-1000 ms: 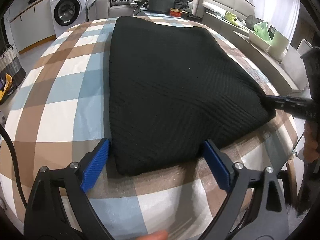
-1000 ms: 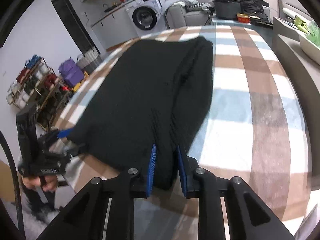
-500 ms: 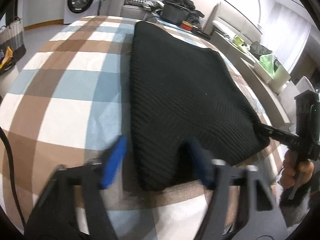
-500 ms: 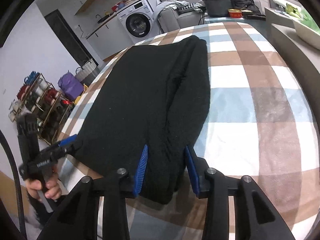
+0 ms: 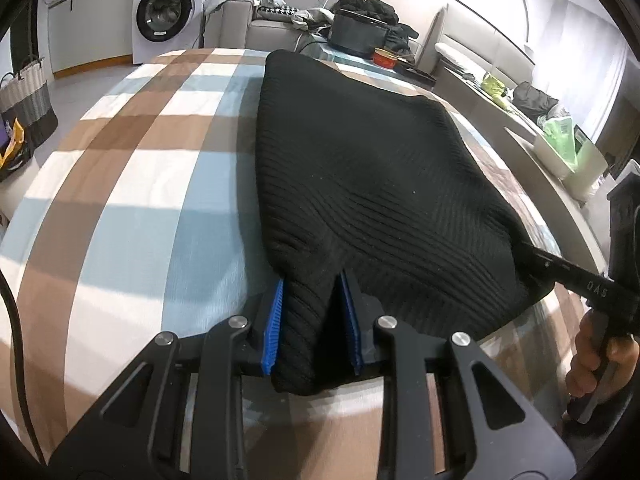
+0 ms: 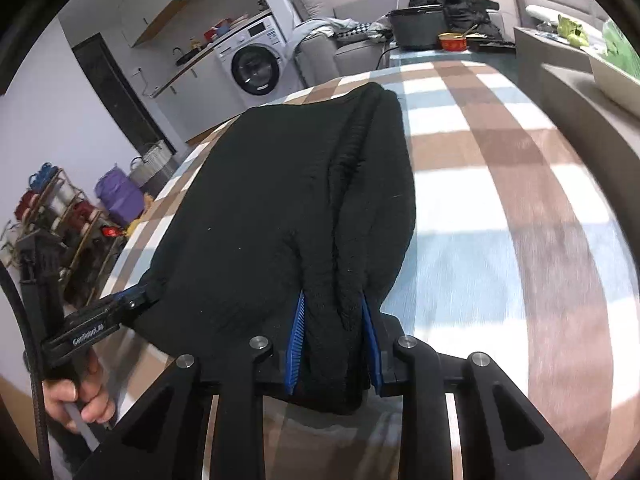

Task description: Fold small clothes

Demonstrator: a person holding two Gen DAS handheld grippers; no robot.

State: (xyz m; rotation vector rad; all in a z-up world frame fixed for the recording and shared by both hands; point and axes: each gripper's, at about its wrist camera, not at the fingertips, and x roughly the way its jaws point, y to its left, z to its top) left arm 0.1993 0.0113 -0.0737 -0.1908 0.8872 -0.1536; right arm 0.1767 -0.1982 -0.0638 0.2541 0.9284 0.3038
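Now left tongs (image 5: 312,322) pinching the black knit garment (image 5: 372,184) (near edge), right tongs (image 6: 334,346) likewise, checked tablecloth (image 5: 132,184) beneath.

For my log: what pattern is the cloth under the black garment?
Brown, light-blue and white plaid tablecloth; left wrist view shows it best.

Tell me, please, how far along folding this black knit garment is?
Done: the black knit garment lies flat on the checked cloth, apparently already narrowed. In hand: the left gripper and right gripper each pinch a near corner. Left: carrying that near edge to the far end.
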